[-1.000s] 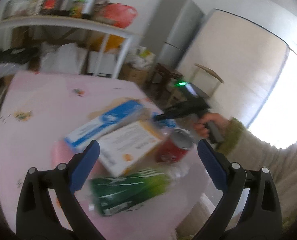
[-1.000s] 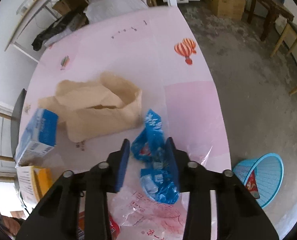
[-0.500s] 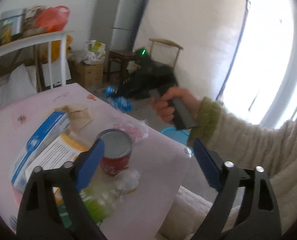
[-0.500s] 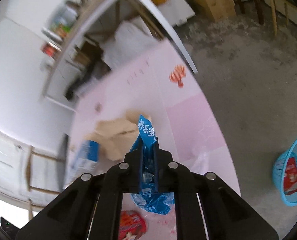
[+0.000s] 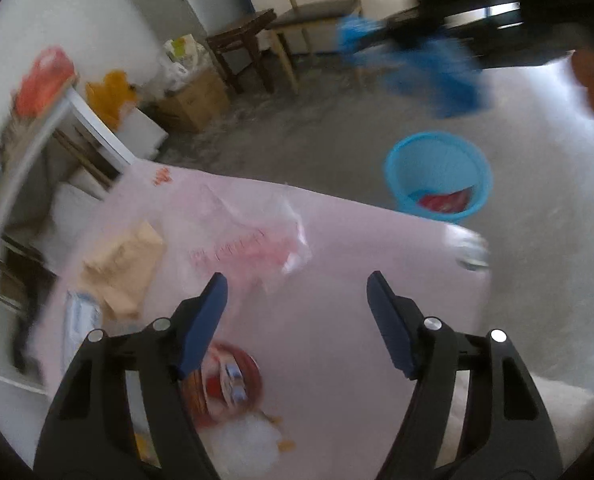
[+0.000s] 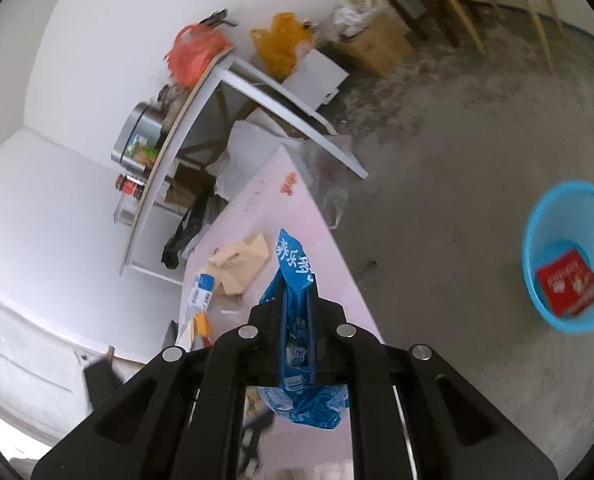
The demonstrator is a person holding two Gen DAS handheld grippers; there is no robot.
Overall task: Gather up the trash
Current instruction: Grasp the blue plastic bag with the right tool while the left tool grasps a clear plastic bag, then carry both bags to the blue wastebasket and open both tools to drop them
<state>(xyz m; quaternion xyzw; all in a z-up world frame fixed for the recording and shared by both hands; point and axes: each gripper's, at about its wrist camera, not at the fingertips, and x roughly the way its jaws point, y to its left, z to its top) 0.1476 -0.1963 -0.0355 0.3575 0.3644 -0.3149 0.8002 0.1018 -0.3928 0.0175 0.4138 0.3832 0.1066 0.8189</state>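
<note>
Our right gripper (image 6: 297, 300) has its jaws pinched tight on a crumpled blue snack wrapper (image 6: 295, 276). One end of the wrapper sticks up past the fingertips toward twelve o'clock, and the rest hangs loose below the grip. In the right wrist view the blue wastebasket (image 6: 537, 216) stands on the grey concrete floor at about three o'clock, well apart from the pink table (image 6: 329, 248), with a red packet (image 6: 567, 282) already lying in its bottom.

Our left gripper (image 5: 297, 292) is partly open and its jaws are closing, with nothing between them. It hangs over the pink table, and a clear plastic bag with red print (image 5: 253, 240) lies just beyond its fingertips at about eleven o'clock. A red can (image 5: 229, 384) sits at seven o'clock beside the left finger, and a tan paper bag (image 5: 125, 268) lies at nine o'clock.

In our judgement, the step in hand is carrying the wrapper to the basket. To do it well, we should keep the grip firm until the wrapper is squarely above the basket's mouth, lower it close to the rim, then open wide, since a light wrapper can drift or cling to a pad. Because the loose end dangles, we should keep it clear of the rim.
</note>
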